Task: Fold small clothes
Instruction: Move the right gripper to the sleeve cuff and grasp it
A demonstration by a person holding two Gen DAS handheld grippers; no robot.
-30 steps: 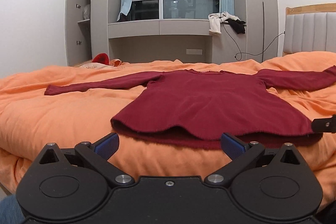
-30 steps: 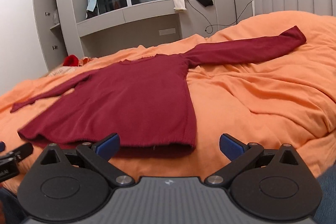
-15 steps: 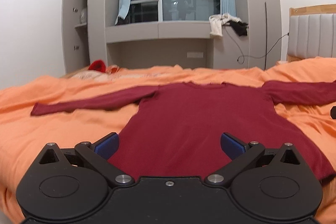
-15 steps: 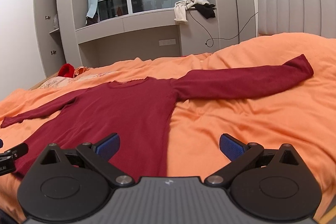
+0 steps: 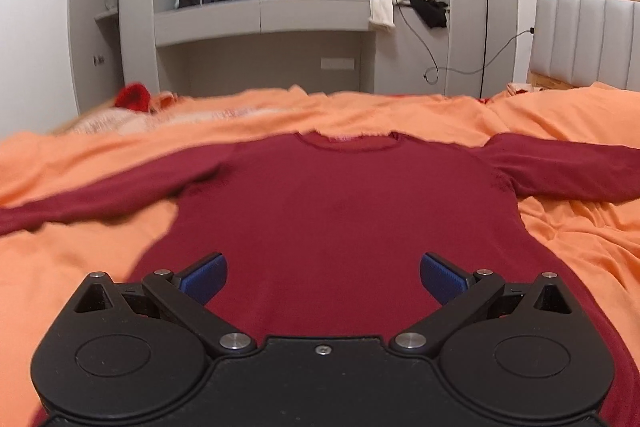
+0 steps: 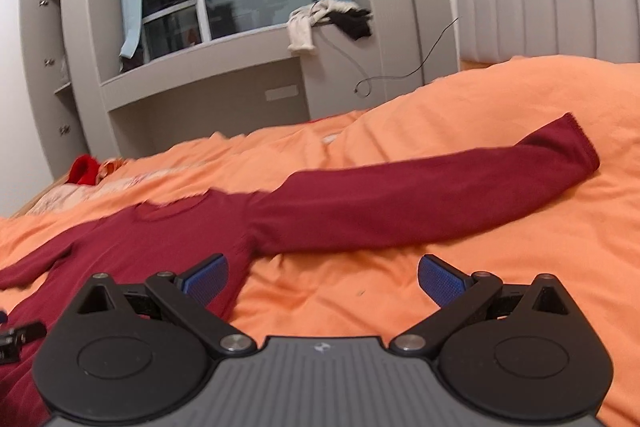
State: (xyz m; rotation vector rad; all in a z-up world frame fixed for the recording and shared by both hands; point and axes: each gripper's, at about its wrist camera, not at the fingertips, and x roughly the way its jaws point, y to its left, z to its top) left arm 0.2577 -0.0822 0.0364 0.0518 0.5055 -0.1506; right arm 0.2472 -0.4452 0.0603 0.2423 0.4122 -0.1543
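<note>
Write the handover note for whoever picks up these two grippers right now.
Left gripper: open, empty, over the lower body of the red sweater.
Right gripper: open, empty, near the sweater's right side, below the right sleeve.
Sweater lies flat on the orange duvet, collar on the far side, both sleeves spread outward.
Done: garment is laid out; no fold made.
Left: probably bring each sleeve in across the body, then fold the body.
</note>
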